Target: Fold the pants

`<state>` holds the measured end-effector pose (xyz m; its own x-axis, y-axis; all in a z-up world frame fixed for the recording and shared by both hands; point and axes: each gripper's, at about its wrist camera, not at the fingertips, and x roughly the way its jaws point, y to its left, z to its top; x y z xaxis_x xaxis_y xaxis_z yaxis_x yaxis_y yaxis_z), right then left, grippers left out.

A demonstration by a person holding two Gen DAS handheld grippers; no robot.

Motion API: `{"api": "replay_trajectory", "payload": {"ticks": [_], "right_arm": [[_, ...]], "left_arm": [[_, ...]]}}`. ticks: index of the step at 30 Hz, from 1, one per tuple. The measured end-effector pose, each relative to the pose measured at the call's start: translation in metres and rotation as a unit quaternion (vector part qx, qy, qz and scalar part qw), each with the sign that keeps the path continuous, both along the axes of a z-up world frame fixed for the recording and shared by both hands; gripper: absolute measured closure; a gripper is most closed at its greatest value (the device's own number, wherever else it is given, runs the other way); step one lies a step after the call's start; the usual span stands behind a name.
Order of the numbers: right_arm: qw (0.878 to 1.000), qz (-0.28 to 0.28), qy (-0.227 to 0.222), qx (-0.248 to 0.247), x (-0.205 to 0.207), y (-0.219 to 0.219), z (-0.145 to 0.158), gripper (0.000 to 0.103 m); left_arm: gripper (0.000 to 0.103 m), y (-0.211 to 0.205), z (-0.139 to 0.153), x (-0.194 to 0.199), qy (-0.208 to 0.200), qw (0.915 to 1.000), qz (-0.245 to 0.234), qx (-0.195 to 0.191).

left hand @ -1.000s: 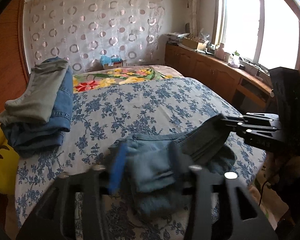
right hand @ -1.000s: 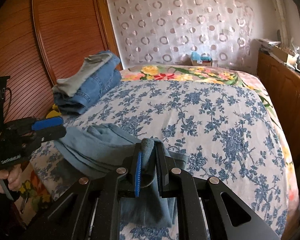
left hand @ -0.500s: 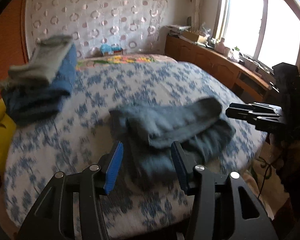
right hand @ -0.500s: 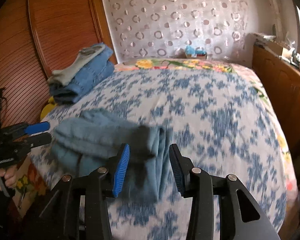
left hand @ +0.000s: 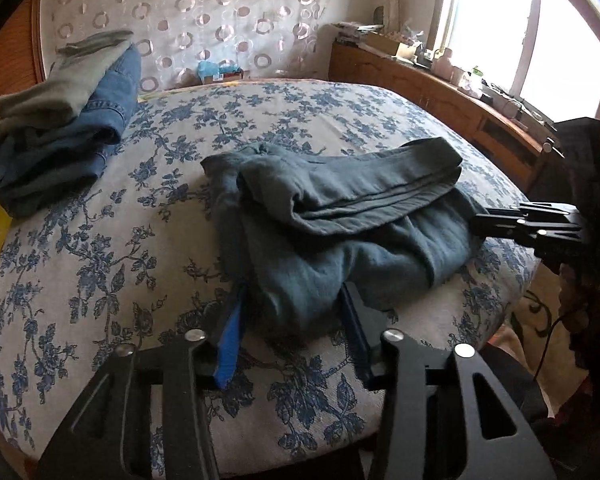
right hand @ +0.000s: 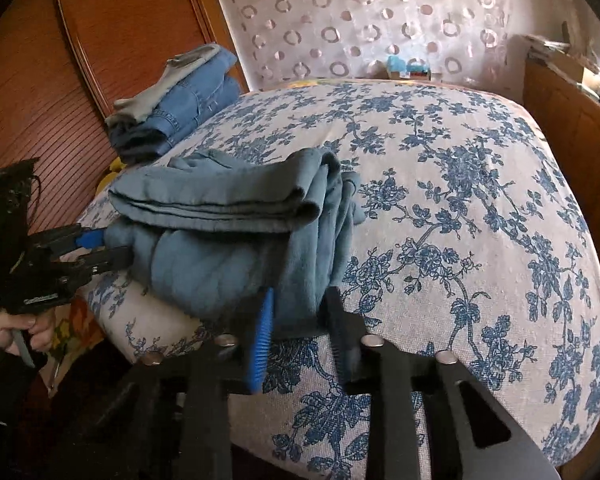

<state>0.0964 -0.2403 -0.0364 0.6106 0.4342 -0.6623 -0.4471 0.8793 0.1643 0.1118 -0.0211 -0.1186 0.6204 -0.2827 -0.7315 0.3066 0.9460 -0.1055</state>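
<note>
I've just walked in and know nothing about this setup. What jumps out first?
A rumpled pair of grey-blue pants lies half folded near the front edge of a bed covered in blue flowers. Two black grippers close in on it, the left gripper and right gripper each with cloth between the jaws. A stack of folded jeans sits far left.

The grey-blue pants (left hand: 340, 216) lie loosely folded, rumpled, at centre frame, on the near bed edge.

right gripper (right hand: 300, 308) jaws closing on teal pants (right hand: 228, 232) edge, bed (right hand: 460, 220).
</note>
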Motion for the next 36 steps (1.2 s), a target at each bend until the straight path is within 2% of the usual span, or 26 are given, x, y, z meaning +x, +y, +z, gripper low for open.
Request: {"api": "replay_trajectory", "payload": {"ticks": [1, 2, 3, 5, 7, 10, 16, 19, 21, 24, 26, 28, 33, 36], "right_arm": [[1.000, 0.002, 0.001, 0.003, 0.000, -0.002, 0.001, 0.095], [1.000, 0.005, -0.002, -0.001, -0.001, -0.002, 0.001, 0.098], [1.000, 0.005, -0.007, -0.006, 0.000, -0.002, 0.003, 0.098], [0.999, -0.013, -0.031, -0.016, -0.006, -0.007, 0.011, 0.099], [0.999, -0.017, -0.038, -0.005, -0.010, -0.013, 0.016, 0.099], [0.999, -0.006, -0.031, -0.016, -0.014, -0.011, 0.013, 0.099], [0.999, 0.006, -0.030, -0.012, -0.025, -0.010, 0.015, 0.099], [0.999, 0.010, -0.035, -0.025, -0.026, -0.006, 0.018, 0.099], [0.999, 0.012, -0.038, -0.027, -0.029, -0.004, 0.022, 0.096], [0.998, 0.009, -0.050, -0.033, -0.030, -0.002, 0.025, 0.088], [0.998, 0.011, -0.059, -0.036, -0.032, 0.000, 0.028, 0.069], [0.997, 0.015, -0.060, -0.039, -0.032, 0.003, 0.027, 0.063], [0.997, 0.017, -0.050, -0.052, -0.024, 0.010, 0.018, 0.061], [0.997, 0.021, -0.043, -0.055, -0.016, 0.016, 0.015, 0.061]], "left_arm": [[0.064, -0.001, 0.000, 0.000, -0.002, 1.0000, 0.000, 0.002], [0.070, -0.001, 0.001, -0.001, -0.004, 1.0000, 0.000, 0.003], [0.077, -0.002, 0.002, -0.002, -0.007, 1.0000, -0.003, 0.004], [0.084, -0.003, 0.003, -0.004, -0.009, 0.9999, -0.006, 0.003], [0.084, -0.003, 0.006, -0.008, -0.011, 0.9999, -0.006, 0.000], [0.085, -0.002, 0.012, -0.021, -0.014, 0.9997, -0.013, -0.014], [0.083, -0.004, 0.022, -0.036, -0.019, 0.9997, -0.012, -0.010], [0.065, -0.001, 0.026, -0.032, -0.024, 0.9997, 0.000, -0.006], [0.056, 0.003, 0.029, -0.031, -0.028, 0.9995, 0.006, -0.012], [0.053, 0.007, 0.031, -0.029, -0.031, 0.9994, 0.007, -0.015], [0.053, 0.008, 0.029, -0.028, -0.031, 0.9995, 0.008, -0.008], [0.053, 0.008, 0.024, -0.023, -0.024, 0.9997, 0.010, -0.001], [0.053, 0.009, 0.012, -0.006, -0.010, 0.9996, 0.017, 0.020], [0.053, 0.011, 0.009, 0.009, 0.000, 0.9998, 0.017, 0.009]]}}
